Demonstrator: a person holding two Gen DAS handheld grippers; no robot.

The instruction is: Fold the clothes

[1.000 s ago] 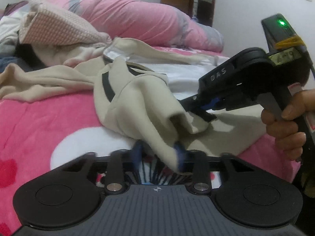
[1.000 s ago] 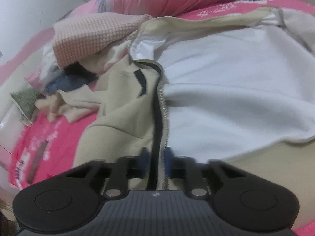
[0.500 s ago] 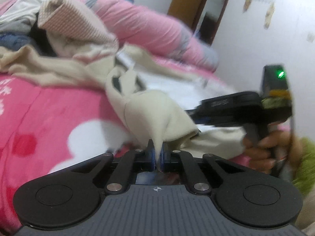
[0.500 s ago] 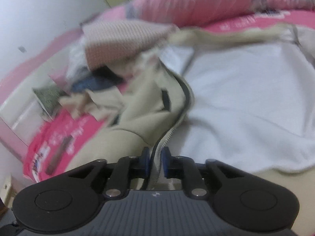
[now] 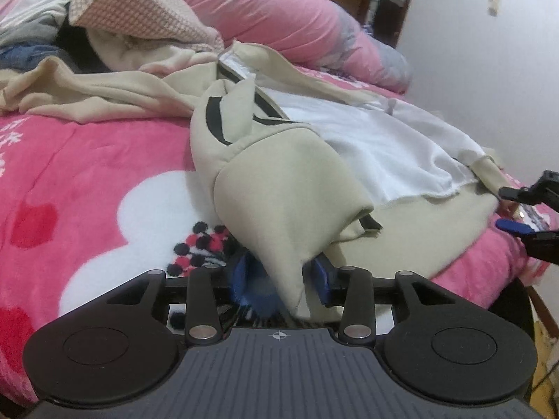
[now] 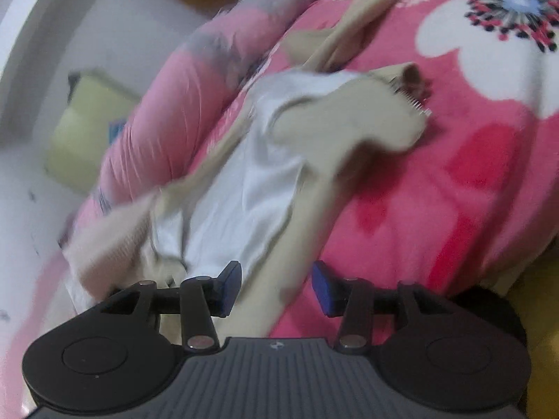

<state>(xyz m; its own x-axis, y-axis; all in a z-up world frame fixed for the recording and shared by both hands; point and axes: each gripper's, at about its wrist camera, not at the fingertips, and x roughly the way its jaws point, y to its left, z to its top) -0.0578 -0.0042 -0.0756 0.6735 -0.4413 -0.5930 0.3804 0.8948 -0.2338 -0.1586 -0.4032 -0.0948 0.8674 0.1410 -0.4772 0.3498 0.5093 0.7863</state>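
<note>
pink bed (image 5: 87,181) carries the beige jacket (image 5: 290,188), opened flat, white lining up. my left gripper (image 5: 279,276): fingers just opened, a jacket corner hanging loose between them. my right gripper (image 6: 276,284): fingers just opened, over the hem, gripping nothing.

A bed covered by a pink blanket (image 5: 87,174) with white flowers fills both views. A beige jacket (image 5: 286,188) with white lining lies open across frame centre, a heap of clothes (image 5: 104,24) at upper left, a pink bolster (image 5: 297,24) along the top.
</note>
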